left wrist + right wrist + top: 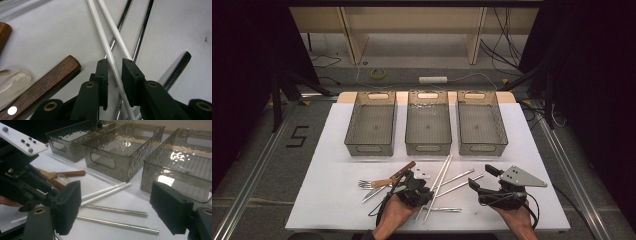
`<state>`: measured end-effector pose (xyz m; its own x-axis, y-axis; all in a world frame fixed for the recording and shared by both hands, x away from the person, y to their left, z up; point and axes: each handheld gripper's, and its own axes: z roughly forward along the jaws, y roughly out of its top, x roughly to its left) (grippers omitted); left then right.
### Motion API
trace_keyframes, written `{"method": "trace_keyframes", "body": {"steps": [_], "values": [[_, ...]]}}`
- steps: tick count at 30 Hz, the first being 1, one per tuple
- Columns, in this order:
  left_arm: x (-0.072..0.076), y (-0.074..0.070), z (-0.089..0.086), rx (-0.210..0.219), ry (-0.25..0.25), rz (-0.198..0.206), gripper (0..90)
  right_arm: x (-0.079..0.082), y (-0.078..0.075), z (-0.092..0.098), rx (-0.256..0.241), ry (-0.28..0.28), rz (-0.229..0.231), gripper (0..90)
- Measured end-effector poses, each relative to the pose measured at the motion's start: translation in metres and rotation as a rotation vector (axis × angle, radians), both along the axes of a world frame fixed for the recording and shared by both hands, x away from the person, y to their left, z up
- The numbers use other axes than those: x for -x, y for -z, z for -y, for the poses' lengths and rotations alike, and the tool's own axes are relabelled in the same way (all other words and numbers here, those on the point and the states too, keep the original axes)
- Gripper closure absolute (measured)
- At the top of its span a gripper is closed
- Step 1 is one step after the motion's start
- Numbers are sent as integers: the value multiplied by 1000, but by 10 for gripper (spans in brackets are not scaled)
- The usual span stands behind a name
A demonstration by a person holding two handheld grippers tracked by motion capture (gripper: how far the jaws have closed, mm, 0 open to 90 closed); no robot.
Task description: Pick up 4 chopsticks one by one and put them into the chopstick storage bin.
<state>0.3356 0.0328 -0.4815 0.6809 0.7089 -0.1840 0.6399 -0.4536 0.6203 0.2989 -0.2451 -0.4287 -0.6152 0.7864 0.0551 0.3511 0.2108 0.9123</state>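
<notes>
Two white chopsticks (439, 180) lie crossed in a cutlery pile at the table's front. My left gripper (419, 187) is down on the pile. Its jaws stand a little apart, open, astride one white chopstick (103, 42), which runs between them without being pinched. The second white chopstick (112, 25) crosses just ahead of the left gripper (115, 61). Off to the right, my right gripper (482, 177) hovers wide open over bare table, nothing between its jaws. The right gripper (115, 207) view looks across two metal chopsticks (115, 210) toward the bins.
Three clear grey bins (369, 148) (428, 148) (482, 148) stand in a row at the back. A wooden-handled knife (50, 80), a translucent spoon (12, 82), a fork (364, 185) and metal chopsticks (459, 177) lie around the left gripper.
</notes>
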Motion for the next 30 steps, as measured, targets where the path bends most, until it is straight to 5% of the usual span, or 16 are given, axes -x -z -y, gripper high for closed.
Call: {"method": "trace_keyframes", "body": {"steps": [30], "values": [[0, -1, -2, 10, -67, -6, 811, -1, 2, -1, 13, 10, -16, 276]]}}
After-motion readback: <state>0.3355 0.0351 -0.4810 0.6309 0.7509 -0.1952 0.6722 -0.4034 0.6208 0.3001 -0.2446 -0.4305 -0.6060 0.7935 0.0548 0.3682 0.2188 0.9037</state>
